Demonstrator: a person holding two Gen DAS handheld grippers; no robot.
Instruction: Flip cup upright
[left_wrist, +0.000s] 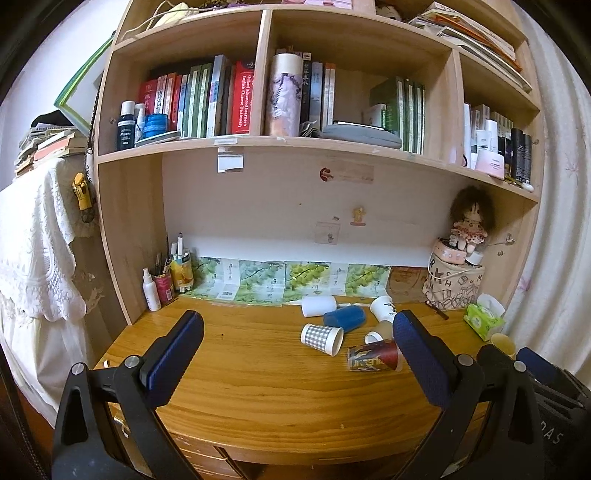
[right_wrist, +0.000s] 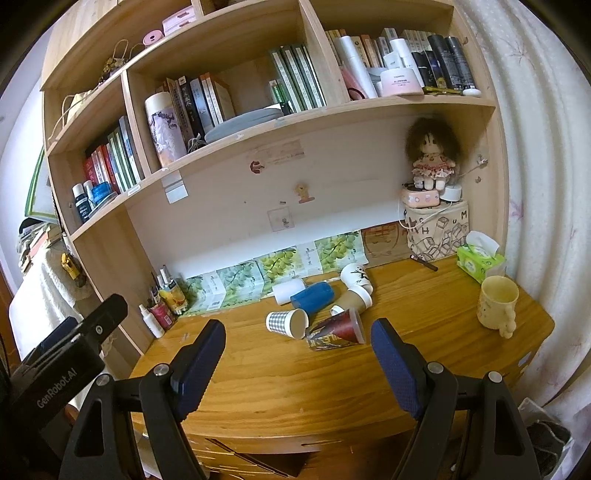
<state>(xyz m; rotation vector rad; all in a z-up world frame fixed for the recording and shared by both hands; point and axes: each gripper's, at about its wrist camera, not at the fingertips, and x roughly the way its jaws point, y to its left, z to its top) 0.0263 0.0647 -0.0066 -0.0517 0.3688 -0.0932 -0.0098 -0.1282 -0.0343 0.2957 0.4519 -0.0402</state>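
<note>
cups lying tipped on the worktop, both tools held wide

while the wooden worktop (left_wrist: 258, 387) is seen from both wrist views, a cluster of tipped cups is shown lying near its back right part. a gingham-checked paper cup (left_wrist: 321, 338) is laid on its side, its open mouth turned toward the right. just beside it, a red and dark printed cup (left_wrist: 373, 356) is also laid on its side, nearest the front of the cluster. behind these, a blue cup (left_wrist: 345, 317), a plain white cup (left_wrist: 318, 305), a white cup with a leaf print (left_wrist: 382, 308) and a tan cup with a white rim (right_wrist: 356, 297) are seen tipped over, several touching one another. a pale yellow mug (right_wrist: 498, 302) is stood upright, well apart from the cluster, near the right edge, beside a green tissue pack (right_wrist: 480, 260).

the left tool (left_wrist: 295, 354) is held above the front of the worktop with its jaws spread wide and nothing between them. the right tool (right_wrist: 297, 354) is likewise held with jaws spread wide and nothing gripped, the cluster being seen just beyond its fingertips. no cup is touched by either tool.

a doll (right_wrist: 430, 155) is seated on a box in the back right corner, under the bookshelf (left_wrist: 258, 144).
</note>
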